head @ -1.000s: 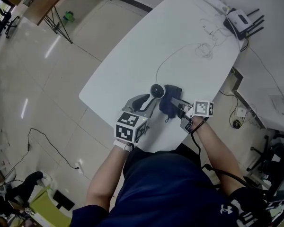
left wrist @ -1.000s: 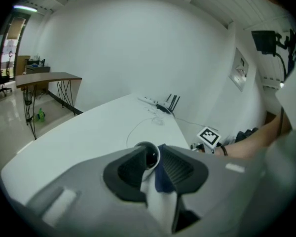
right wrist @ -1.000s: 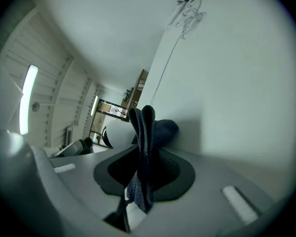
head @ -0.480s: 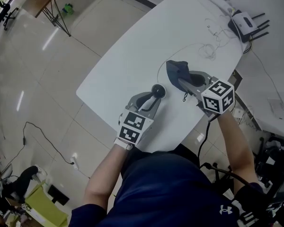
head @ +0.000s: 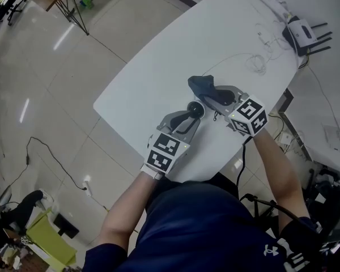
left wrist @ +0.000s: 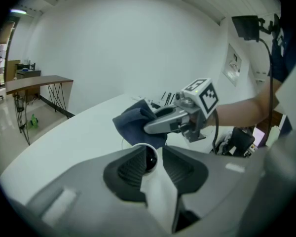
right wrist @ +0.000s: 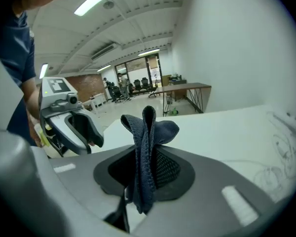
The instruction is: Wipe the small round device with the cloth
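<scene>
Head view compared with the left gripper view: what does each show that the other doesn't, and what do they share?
Only the head view shows the left gripper's own marker cube and the white table's whole outline. Only the left gripper view shows the ribbed black pads pressing on the small round white device, and a black box on the wall. Both show the right gripper, jaws shut on the dark blue cloth, close to the device. Neither shows whether the cloth touches it.

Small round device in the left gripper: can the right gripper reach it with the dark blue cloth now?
Probably yes. The left gripper holds the small round white-rimmed device with its top uncovered; the right gripper, jaws shut on the dark blue cloth, is close beside it with nothing between.
</scene>
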### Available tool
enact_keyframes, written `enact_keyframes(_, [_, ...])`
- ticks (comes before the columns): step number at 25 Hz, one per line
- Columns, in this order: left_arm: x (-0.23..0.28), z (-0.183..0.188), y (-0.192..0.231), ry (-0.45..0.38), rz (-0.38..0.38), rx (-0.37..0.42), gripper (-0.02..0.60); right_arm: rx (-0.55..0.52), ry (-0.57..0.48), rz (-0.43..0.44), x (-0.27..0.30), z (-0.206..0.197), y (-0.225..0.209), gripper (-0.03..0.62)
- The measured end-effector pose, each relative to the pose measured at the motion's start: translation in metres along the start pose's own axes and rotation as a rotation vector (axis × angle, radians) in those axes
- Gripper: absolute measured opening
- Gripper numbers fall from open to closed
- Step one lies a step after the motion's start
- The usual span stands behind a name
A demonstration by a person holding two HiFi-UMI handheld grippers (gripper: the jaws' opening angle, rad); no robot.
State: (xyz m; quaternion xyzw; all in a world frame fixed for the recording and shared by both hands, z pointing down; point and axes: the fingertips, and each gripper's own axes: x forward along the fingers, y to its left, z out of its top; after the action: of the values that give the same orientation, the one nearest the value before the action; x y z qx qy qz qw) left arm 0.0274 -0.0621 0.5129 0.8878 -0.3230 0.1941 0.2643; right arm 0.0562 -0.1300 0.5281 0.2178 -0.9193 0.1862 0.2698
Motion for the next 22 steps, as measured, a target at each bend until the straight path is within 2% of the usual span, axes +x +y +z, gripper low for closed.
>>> enact_keyframes(3, [0.001,-0.003,-0.002,0.008,-0.004,-0.006,0.103,0.227,0.024,0.067,0.012,-0.036,-0.008,0.080])
enact_keyframes(5, [0.002,-0.004,-0.003,0.010,-0.004,-0.004,0.103,0.339,0.045,0.104,0.021,-0.058,-0.010,0.080])
enact_keyframes(7, [0.002,-0.004,-0.003,0.011,-0.002,-0.001,0.103,0.396,0.061,0.106,0.025,-0.071,-0.017,0.080])
enact_keyframes(9, [0.002,-0.005,-0.002,0.011,0.002,0.003,0.103,0.397,0.057,0.101,0.023,-0.067,-0.026,0.080])
enact_keyframes(12, [0.000,-0.005,-0.001,0.005,0.010,0.002,0.103,0.288,0.000,0.148,0.010,-0.016,-0.028,0.080])
enact_keyframes(14, [-0.001,-0.005,0.000,0.001,0.015,-0.005,0.103,0.162,-0.034,0.246,0.001,0.032,-0.011,0.080])
enact_keyframes(16, [0.000,-0.005,0.001,-0.003,0.019,-0.011,0.103,0.009,-0.022,0.369,-0.004,0.067,0.018,0.080])
enact_keyframes(18, [0.001,-0.005,-0.001,-0.004,0.021,-0.012,0.103,-0.131,0.044,0.481,-0.001,0.076,0.048,0.080])
enact_keyframes(20, [0.001,-0.006,-0.003,-0.004,0.021,-0.013,0.103,-0.219,0.134,0.568,0.008,0.065,0.069,0.080])
enact_keyframes(22, [-0.001,-0.006,-0.005,-0.006,0.021,-0.020,0.103,-0.268,0.208,0.601,0.020,0.049,0.074,0.081])
